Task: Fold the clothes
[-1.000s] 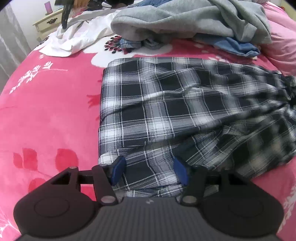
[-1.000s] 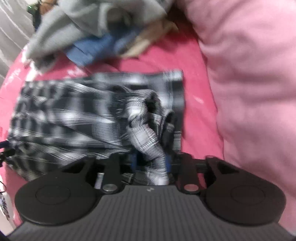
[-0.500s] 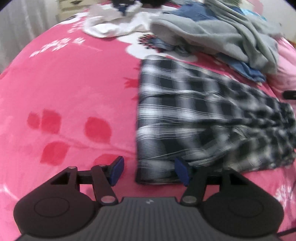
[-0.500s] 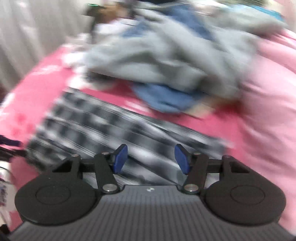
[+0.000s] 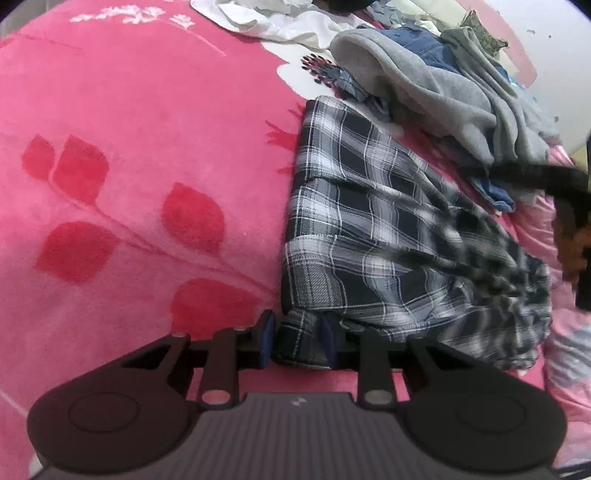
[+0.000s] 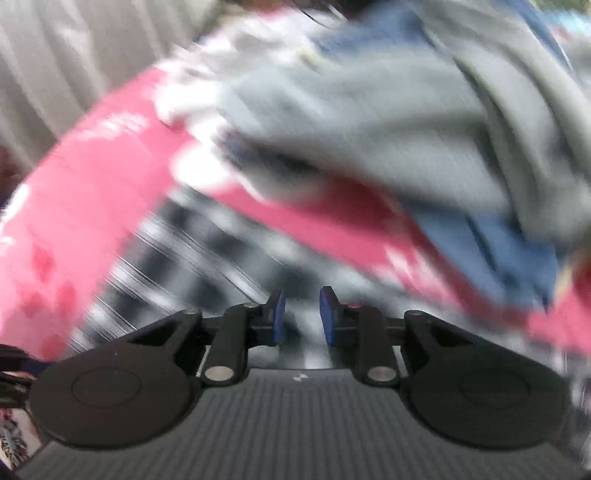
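plaid garment (image 5: 388, 240): black-and-white check, lies flat-ish on the pink blanket (image 5: 129, 166), rumpled toward its far right end
landmark: plaid garment, all places given from it
left gripper (image 5: 297, 341): at the garment's near left corner, blue pads narrowed onto a fold of the plaid hem, cloth pinched between them
right gripper (image 6: 302, 317): over the garment's near edge in the right wrist view, jaws narrow with a small gap; heavy blur, cannot tell if any cloth is caught
grey sweatshirt (image 5: 443, 92): heaped just beyond the garment's far edge, touching it
blue denim piece (image 5: 495, 192): beside the garment's far right edge, partly under the grey sweatshirt
white cloth (image 5: 266, 18): well beyond the garment, past its far left corner
blanket: red leaf print left of the garment
dark blurred shape (image 5: 569, 206): right of the garment, at frame edge, likely the other tool, too smeared to tell
right wrist view: motion-smeared; plaid (image 6: 192, 251), grey and blue clothes readable only as colour
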`<control>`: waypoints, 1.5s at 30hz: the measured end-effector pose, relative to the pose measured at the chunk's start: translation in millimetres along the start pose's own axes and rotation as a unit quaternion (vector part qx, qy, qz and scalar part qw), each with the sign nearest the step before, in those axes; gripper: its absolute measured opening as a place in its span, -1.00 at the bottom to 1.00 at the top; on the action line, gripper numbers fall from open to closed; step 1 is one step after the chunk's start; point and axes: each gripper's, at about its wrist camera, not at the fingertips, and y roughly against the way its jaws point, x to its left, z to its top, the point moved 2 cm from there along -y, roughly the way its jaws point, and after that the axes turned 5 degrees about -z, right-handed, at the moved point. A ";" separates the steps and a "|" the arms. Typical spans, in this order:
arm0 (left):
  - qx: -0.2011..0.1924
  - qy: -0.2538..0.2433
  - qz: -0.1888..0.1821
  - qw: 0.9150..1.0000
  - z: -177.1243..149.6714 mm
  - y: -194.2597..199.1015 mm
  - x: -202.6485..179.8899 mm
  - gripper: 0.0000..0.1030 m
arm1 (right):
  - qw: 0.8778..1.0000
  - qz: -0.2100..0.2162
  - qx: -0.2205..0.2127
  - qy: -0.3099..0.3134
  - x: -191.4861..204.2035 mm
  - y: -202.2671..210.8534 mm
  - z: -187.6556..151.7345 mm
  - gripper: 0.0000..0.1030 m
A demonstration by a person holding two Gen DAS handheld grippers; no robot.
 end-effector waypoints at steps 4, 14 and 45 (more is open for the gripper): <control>0.015 -0.038 -0.001 0.999 1.3 -5.2 -3.9 -0.49 | 0.999 0.007 0.003 0.042 31.5 -28.6 30.2 -0.30; 0.027 -0.069 -0.011 0.997 1.8 -5.9 -3.9 -0.86 | 0.981 0.059 0.157 0.099 91.1 -140.6 85.9 -0.61; 0.003 -0.069 -0.051 0.996 -13.1 40.9 27.8 -0.55 | 0.980 0.041 0.073 0.182 121.1 30.6 -9.4 -0.87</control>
